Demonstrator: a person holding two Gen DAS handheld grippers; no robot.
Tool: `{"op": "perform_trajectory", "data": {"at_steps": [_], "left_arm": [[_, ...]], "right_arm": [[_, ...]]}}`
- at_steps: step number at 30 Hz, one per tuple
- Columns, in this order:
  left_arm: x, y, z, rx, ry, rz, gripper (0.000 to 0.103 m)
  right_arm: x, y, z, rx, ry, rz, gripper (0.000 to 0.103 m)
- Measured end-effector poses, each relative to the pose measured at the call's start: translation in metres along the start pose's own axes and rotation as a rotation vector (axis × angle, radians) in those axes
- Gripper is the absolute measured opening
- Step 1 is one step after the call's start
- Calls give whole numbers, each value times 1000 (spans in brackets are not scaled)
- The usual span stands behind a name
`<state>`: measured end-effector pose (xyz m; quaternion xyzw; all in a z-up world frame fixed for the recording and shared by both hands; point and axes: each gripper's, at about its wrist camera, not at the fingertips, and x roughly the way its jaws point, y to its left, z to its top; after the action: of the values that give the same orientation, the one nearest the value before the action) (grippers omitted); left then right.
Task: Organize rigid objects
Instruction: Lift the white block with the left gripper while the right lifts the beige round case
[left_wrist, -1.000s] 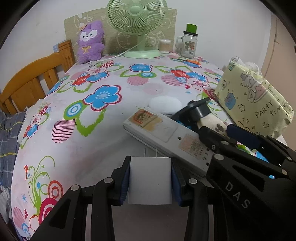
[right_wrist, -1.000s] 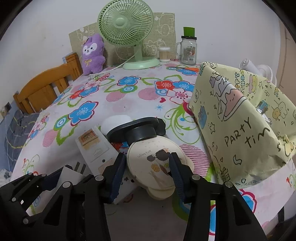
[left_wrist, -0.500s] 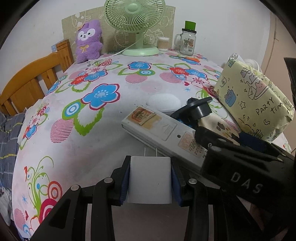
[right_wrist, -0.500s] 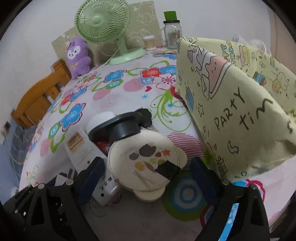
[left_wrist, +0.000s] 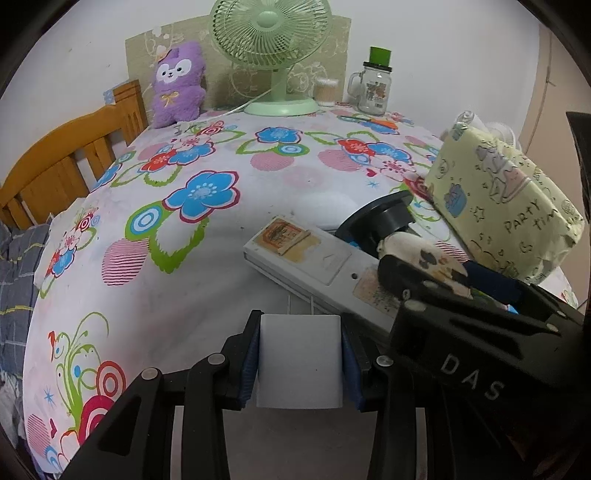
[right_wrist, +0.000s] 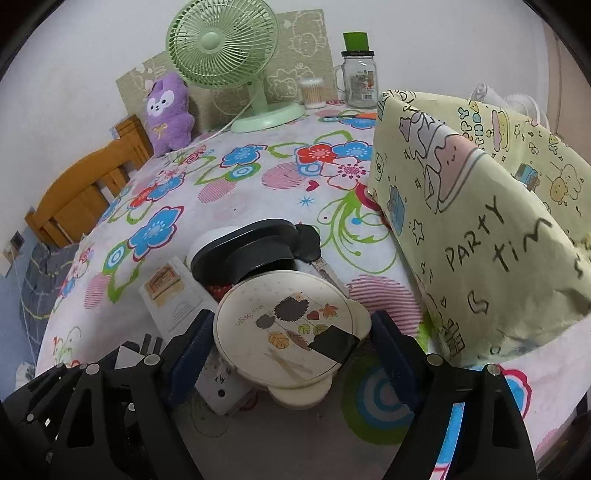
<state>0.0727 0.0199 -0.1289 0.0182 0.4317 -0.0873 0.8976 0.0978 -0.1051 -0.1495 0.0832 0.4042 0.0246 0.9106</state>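
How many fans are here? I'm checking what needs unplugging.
2. A green desk fan stands at the table's far edge beside the purple plush. A white fan peeks out behind the yellow wrapped box, mostly hidden; more may be hidden.

power strip (left_wrist: 317, 266): right end lying under the right gripper (left_wrist: 480, 332) at lower right | dark round stand (right_wrist: 251, 251): front hiding behind the cream lid (right_wrist: 288, 332) | jar (right_wrist: 360, 83) label: too small to read

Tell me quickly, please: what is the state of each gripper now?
Left gripper: shut on the white block.
Right gripper: jaws closing around the cream round box, pads not yet pressing it.
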Motion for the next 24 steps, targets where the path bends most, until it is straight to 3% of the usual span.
{"op": "perform_trajectory", "data": {"at_steps": [24], "left_arm": [[-41,-14,-13,2,-57,-11,40]], "right_arm": [[-56,12,-17,-63,-64,8,85]]}}
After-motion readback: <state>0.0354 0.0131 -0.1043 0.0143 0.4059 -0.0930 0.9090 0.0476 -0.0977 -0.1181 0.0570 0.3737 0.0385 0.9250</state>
